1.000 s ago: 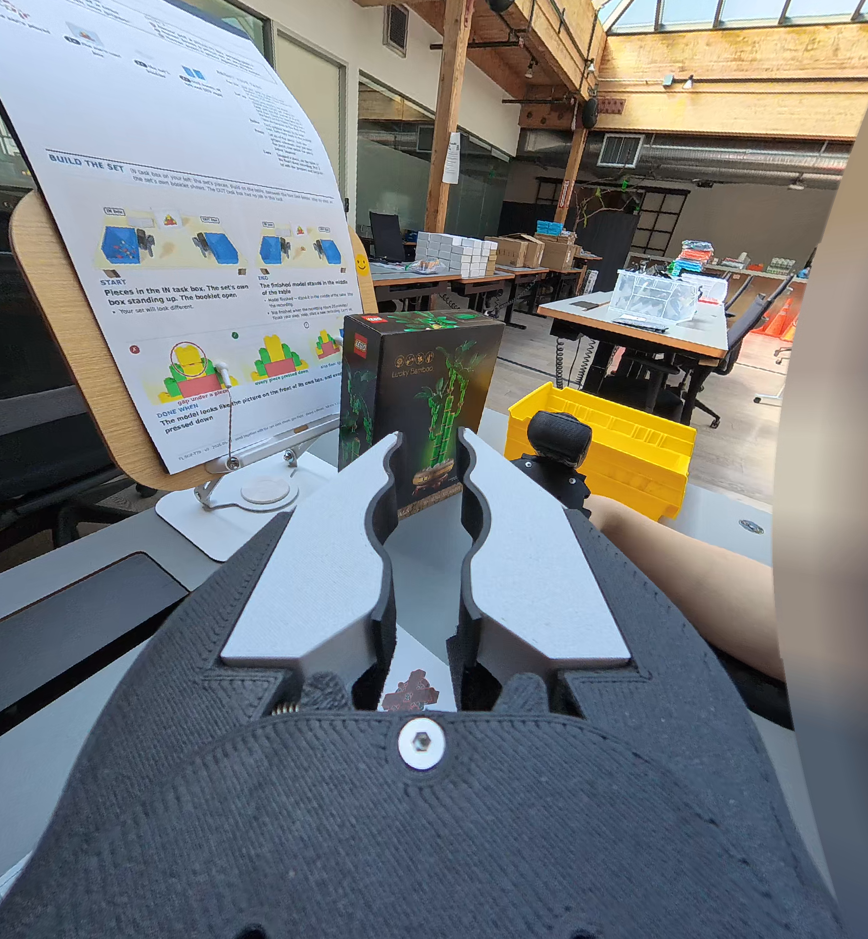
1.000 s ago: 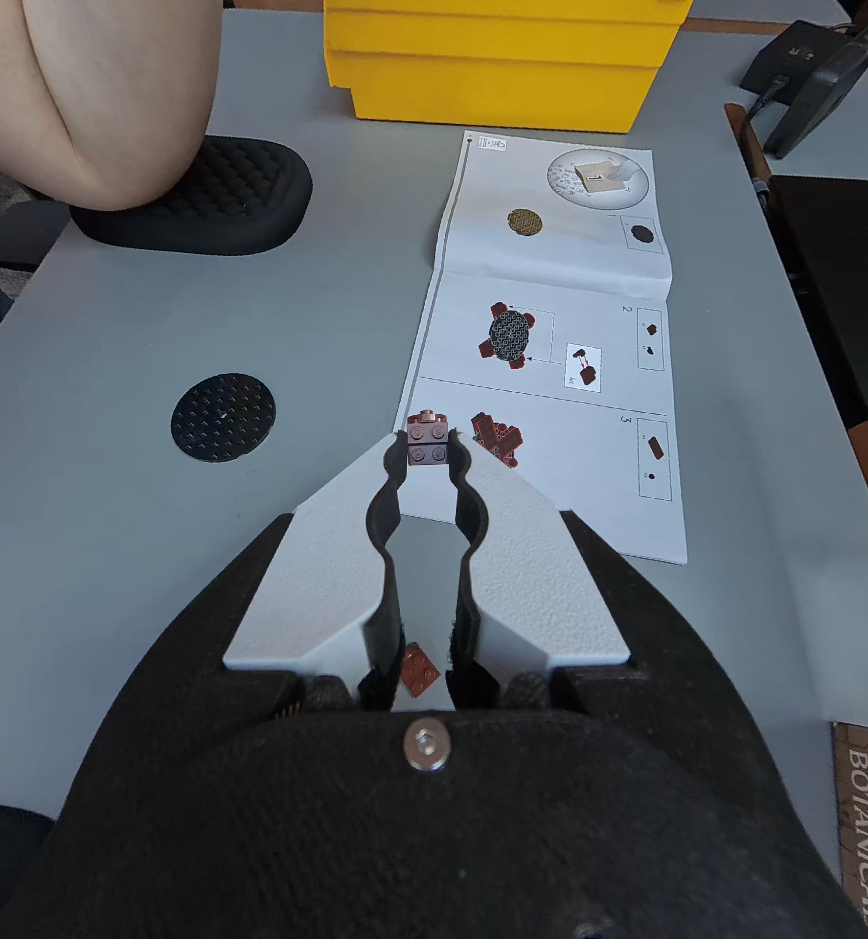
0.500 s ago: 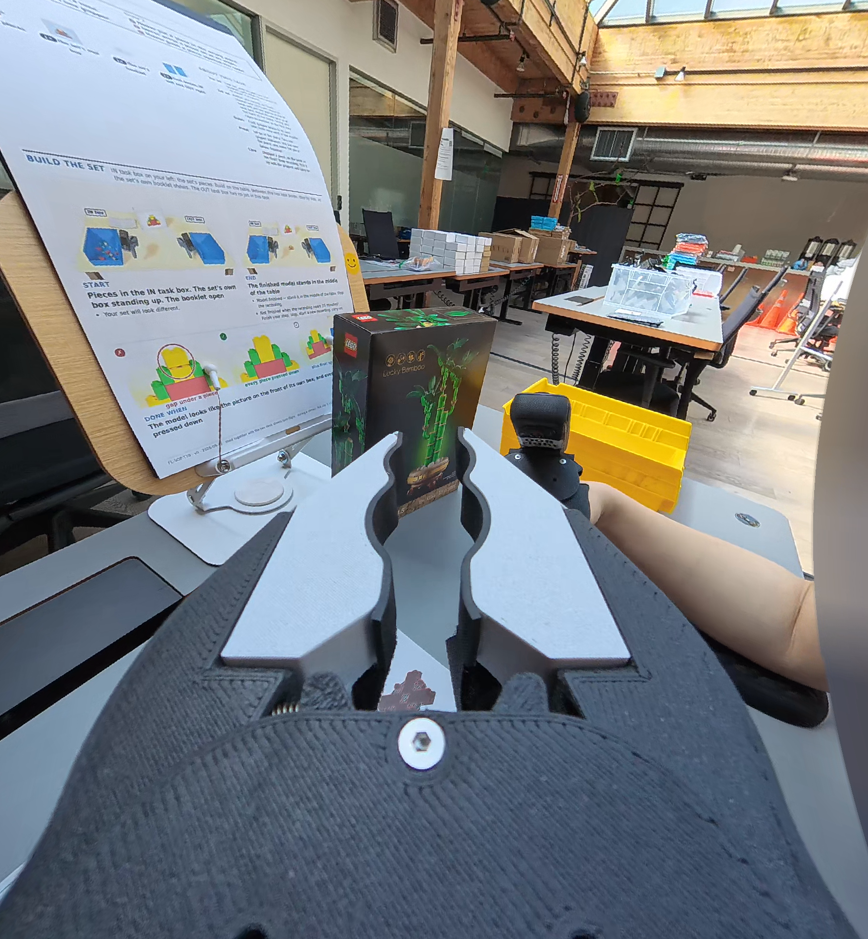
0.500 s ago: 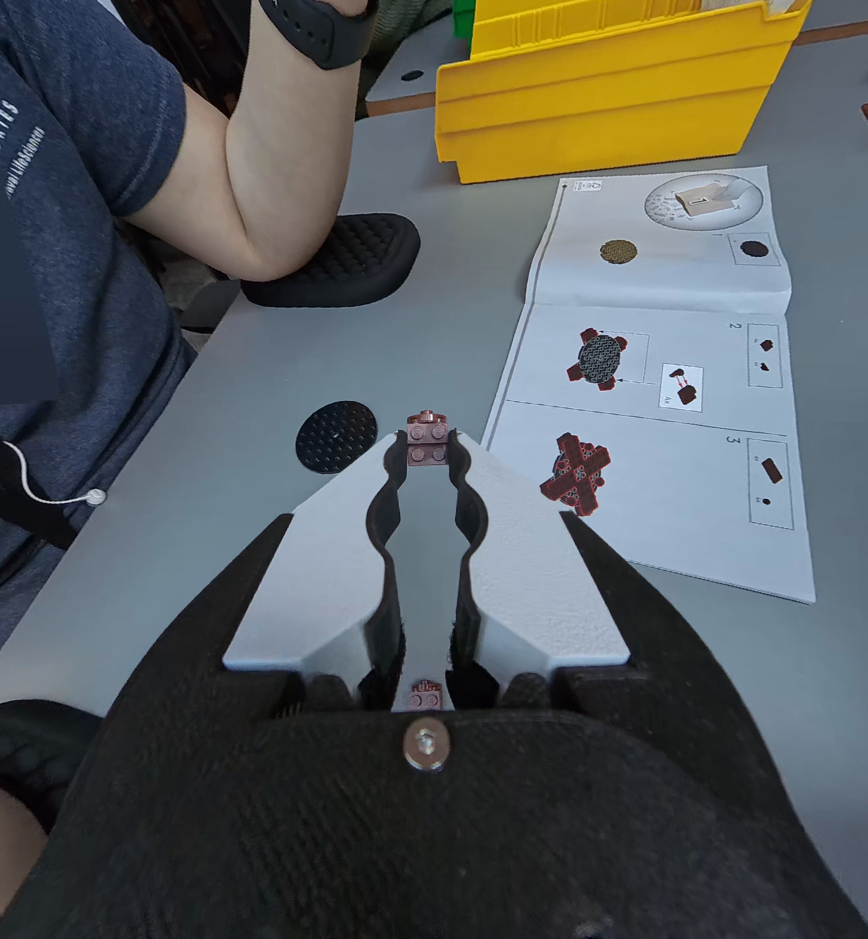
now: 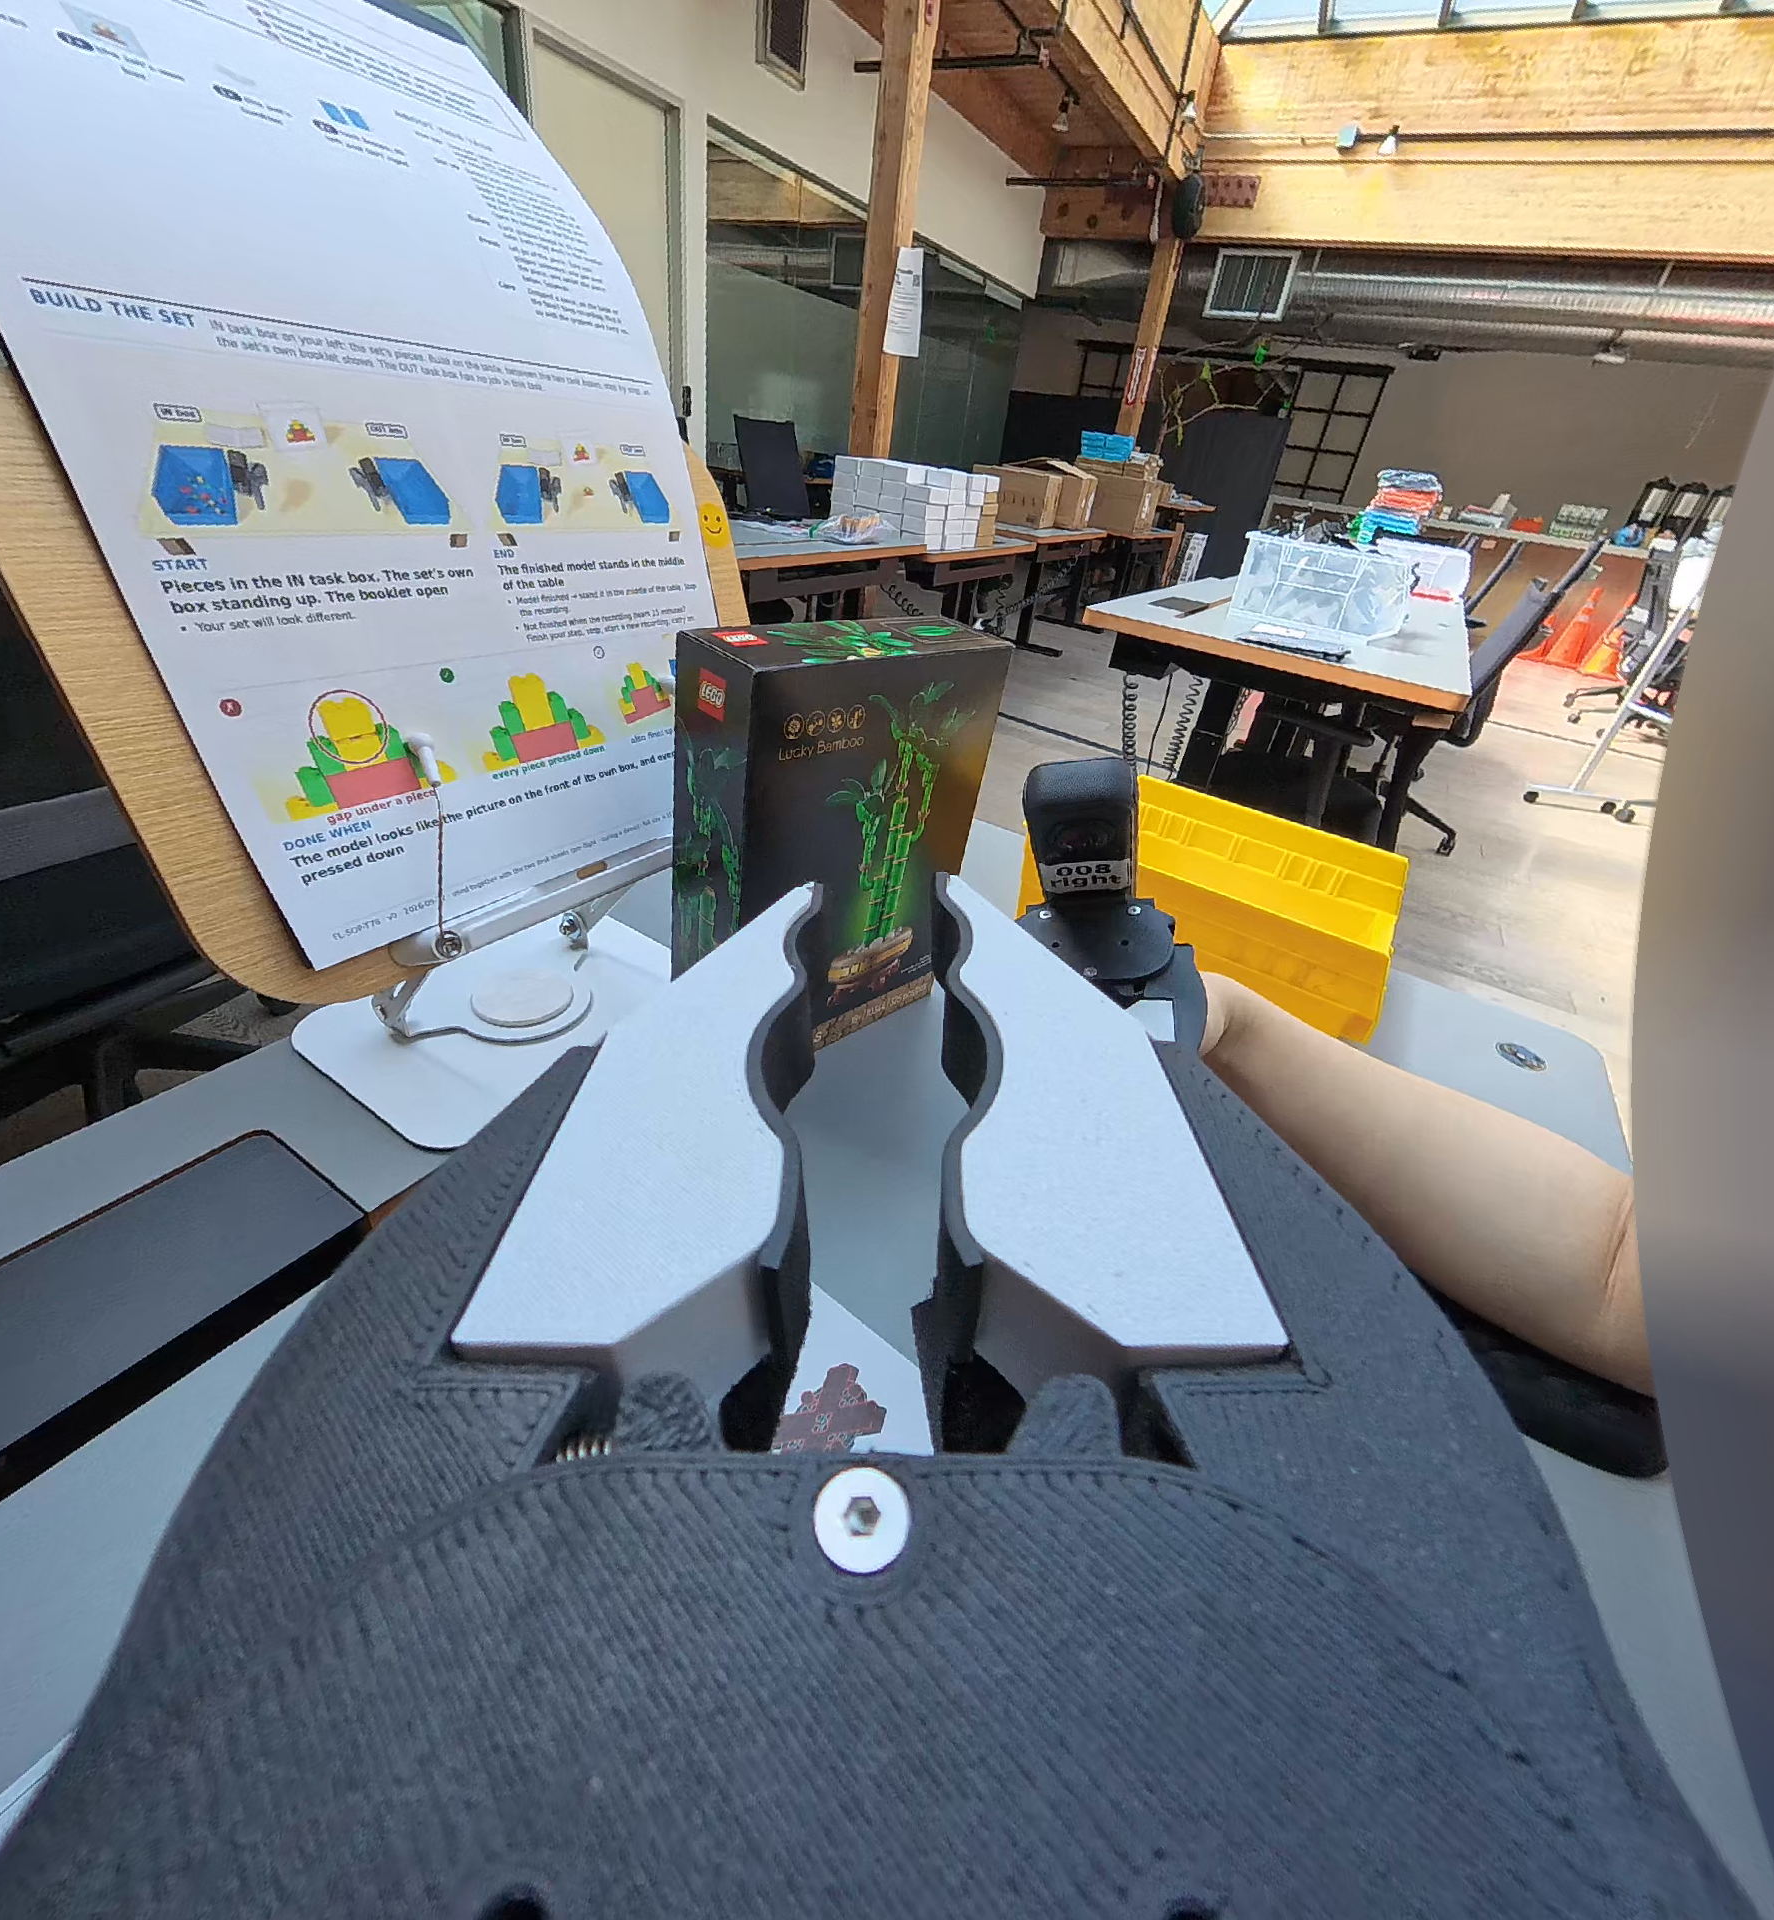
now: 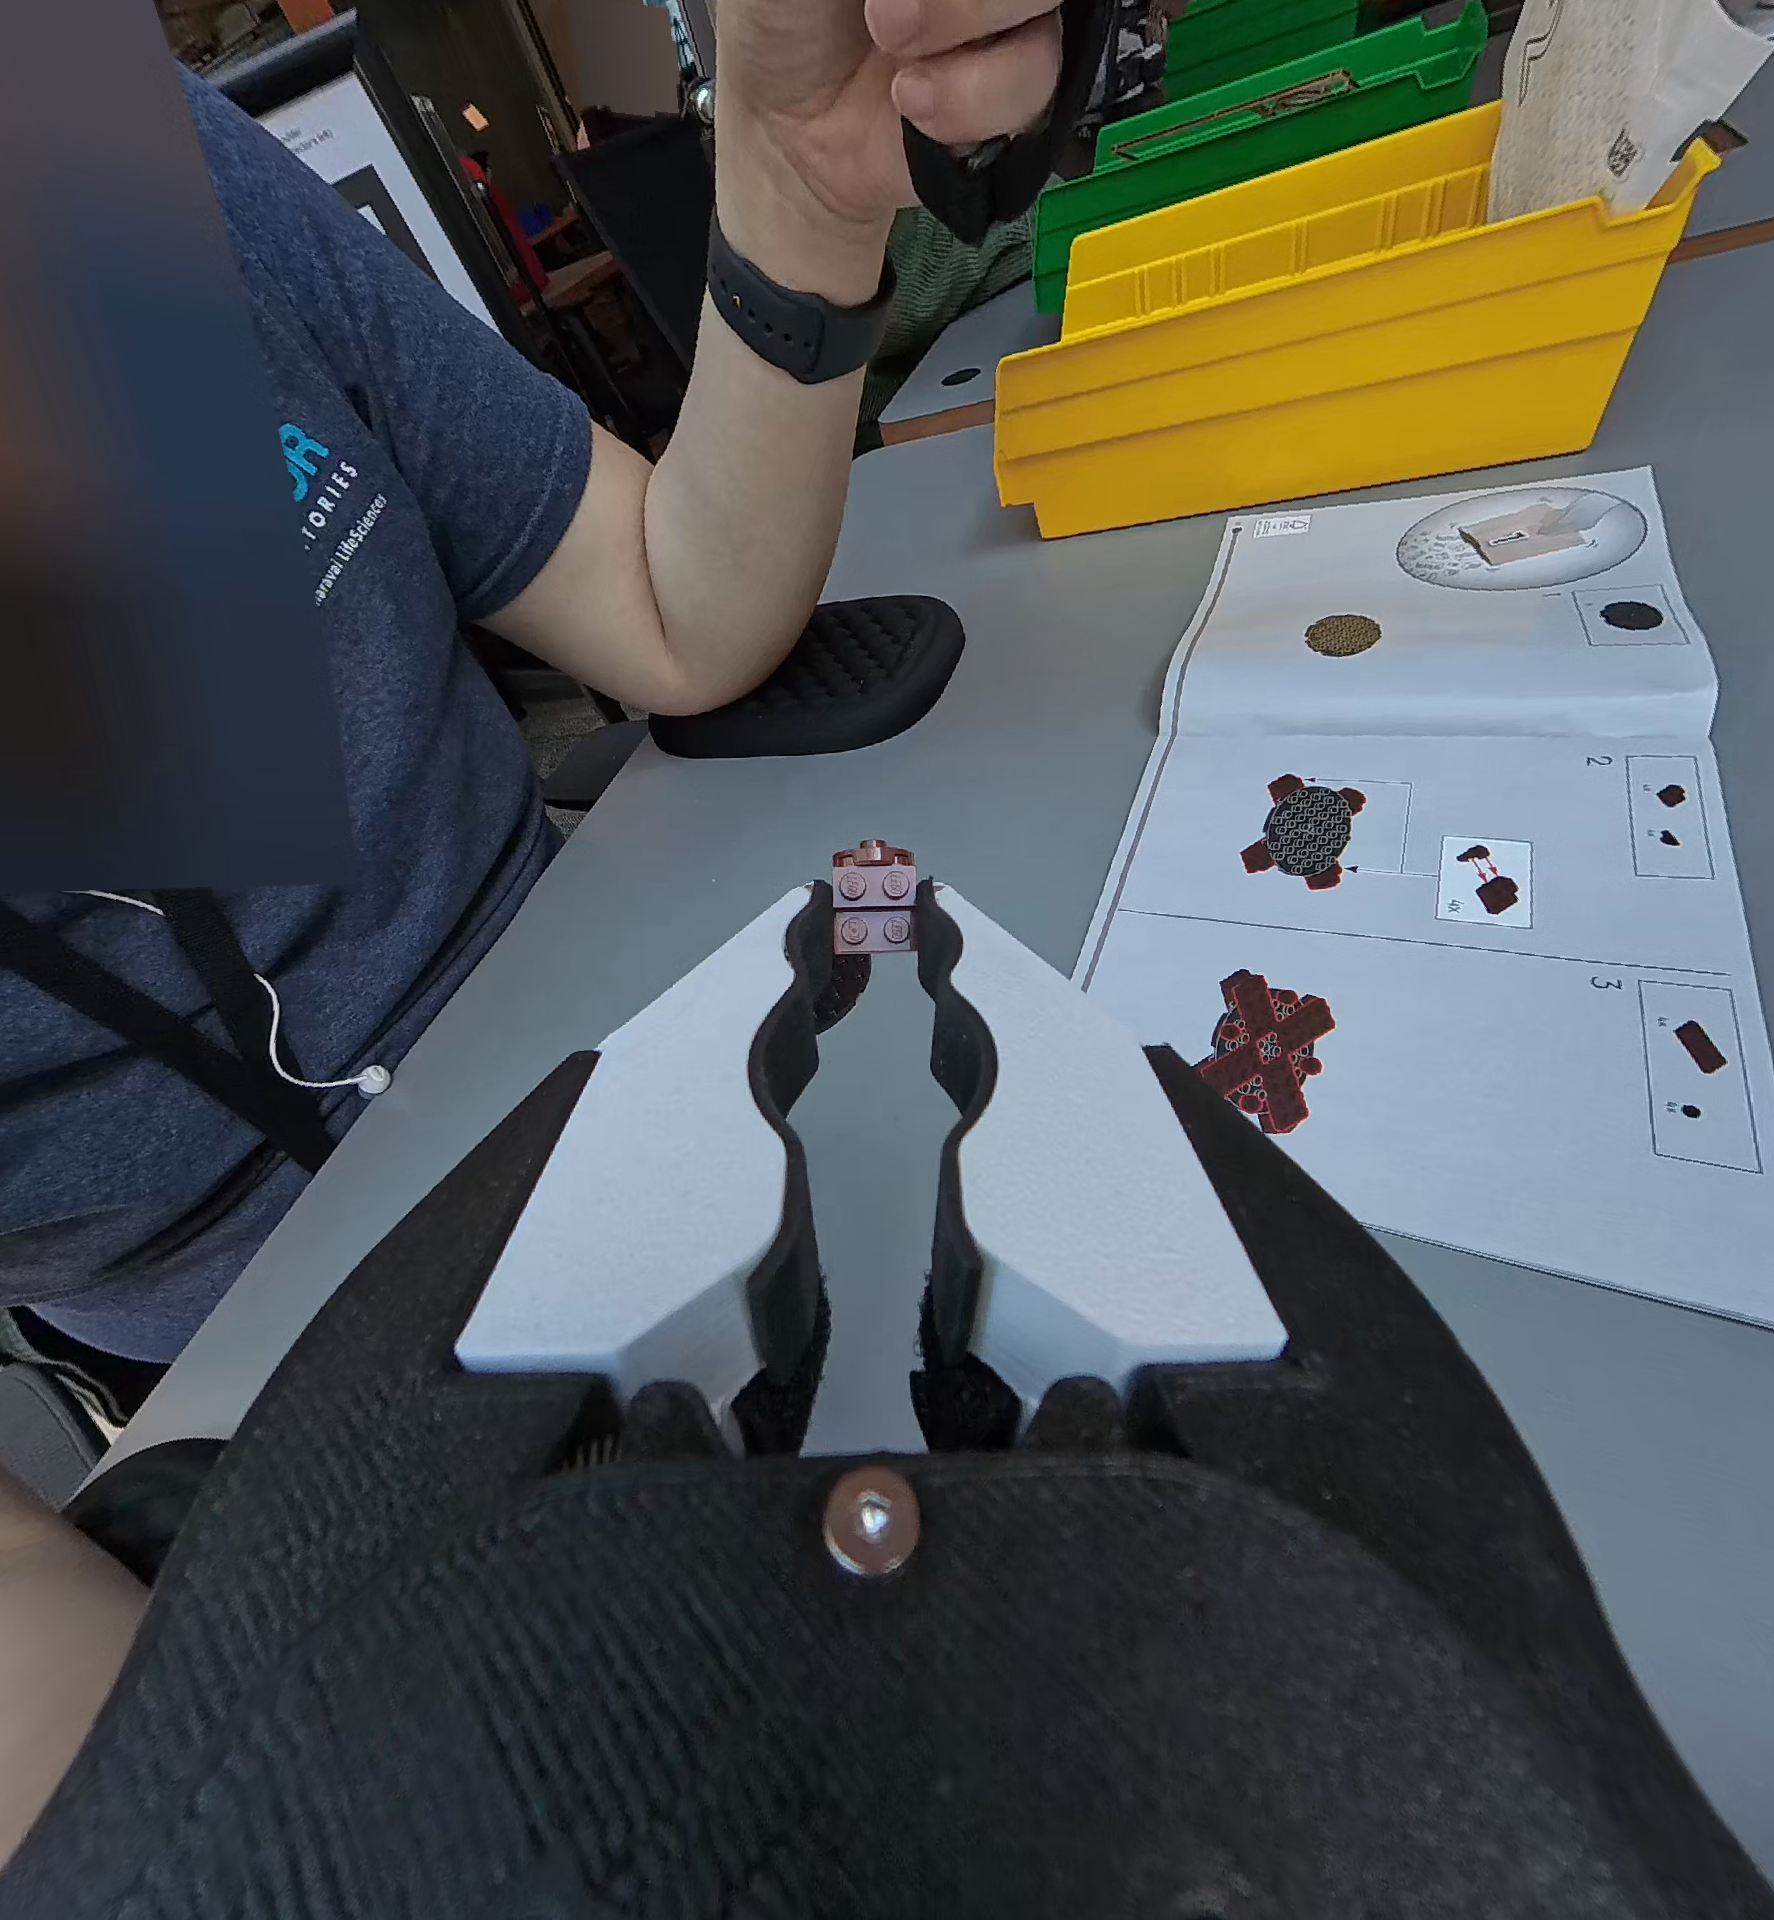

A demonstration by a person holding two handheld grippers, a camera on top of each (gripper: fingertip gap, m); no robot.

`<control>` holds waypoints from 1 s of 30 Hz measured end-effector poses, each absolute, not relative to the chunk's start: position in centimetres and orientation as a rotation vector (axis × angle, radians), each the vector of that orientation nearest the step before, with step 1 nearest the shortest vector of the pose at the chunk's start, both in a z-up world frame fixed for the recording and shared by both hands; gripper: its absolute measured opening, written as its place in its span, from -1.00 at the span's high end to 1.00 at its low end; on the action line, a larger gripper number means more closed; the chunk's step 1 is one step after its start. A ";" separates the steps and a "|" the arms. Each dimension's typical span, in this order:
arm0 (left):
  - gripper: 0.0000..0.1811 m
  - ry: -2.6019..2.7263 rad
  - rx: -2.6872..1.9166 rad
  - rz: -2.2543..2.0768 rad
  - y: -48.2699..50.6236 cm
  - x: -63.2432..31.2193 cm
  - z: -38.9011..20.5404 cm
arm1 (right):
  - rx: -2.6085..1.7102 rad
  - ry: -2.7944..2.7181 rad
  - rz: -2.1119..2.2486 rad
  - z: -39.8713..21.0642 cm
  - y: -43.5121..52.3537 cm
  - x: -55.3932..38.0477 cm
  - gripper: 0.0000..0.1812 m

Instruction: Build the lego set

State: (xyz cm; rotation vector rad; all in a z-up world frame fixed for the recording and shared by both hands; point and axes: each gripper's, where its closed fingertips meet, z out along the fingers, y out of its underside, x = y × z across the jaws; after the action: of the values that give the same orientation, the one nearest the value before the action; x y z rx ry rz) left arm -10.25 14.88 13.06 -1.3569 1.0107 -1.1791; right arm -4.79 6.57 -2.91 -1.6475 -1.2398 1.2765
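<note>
My right gripper [image 6: 872, 906] is shut on a small reddish-brown brick assembly [image 6: 872, 904], held at the fingertips above the grey table [image 6: 966, 748]. A black round plate [image 6: 843, 987] lies on the table and is mostly hidden behind the right gripper's left finger. The open instruction booklet [image 6: 1434, 935] lies to the right of it. My left gripper [image 5: 875, 909] is open and empty, raised and facing the upright Lego box [image 5: 841, 779]. The right gripper's camera housing [image 5: 1082, 831] shows just beyond it.
A yellow bin [image 6: 1330, 343] with a paper bag [image 6: 1610, 94] and a green bin [image 6: 1257, 114] stand at the table's far side. A black arm pad [image 6: 821, 675] holds the person's elbow. An instruction sheet on a wooden stand [image 5: 343, 520] is left of the box. My right fingertips sit around 20 centimetres from my left ones.
My right gripper swung left and tilted up with the brick assembly, so the person's arm and torso came into view and the black plate slid behind its finger. The left gripper barely moved.
</note>
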 end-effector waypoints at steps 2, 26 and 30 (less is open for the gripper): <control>0.82 1.013 -1.355 -1.178 14.8 -10.2 13.1 | -1.642 -1.240 1.278 -2.8 6.5 -4.8 0.83; 0.82 1.018 -1.340 -1.178 14.4 -10.3 13.5 | -1.552 -1.239 1.354 -1.1 5.5 -4.0 0.83; 0.82 1.020 -1.335 -1.177 14.3 -10.3 13.6 | -1.535 -1.236 1.365 -0.7 5.3 -3.7 0.83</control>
State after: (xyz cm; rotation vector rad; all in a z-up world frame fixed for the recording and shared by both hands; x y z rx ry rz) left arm -10.34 14.30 13.59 -1.3351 1.0204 -1.1771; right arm -3.71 5.30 -0.72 -1.5349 -1.2358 1.3648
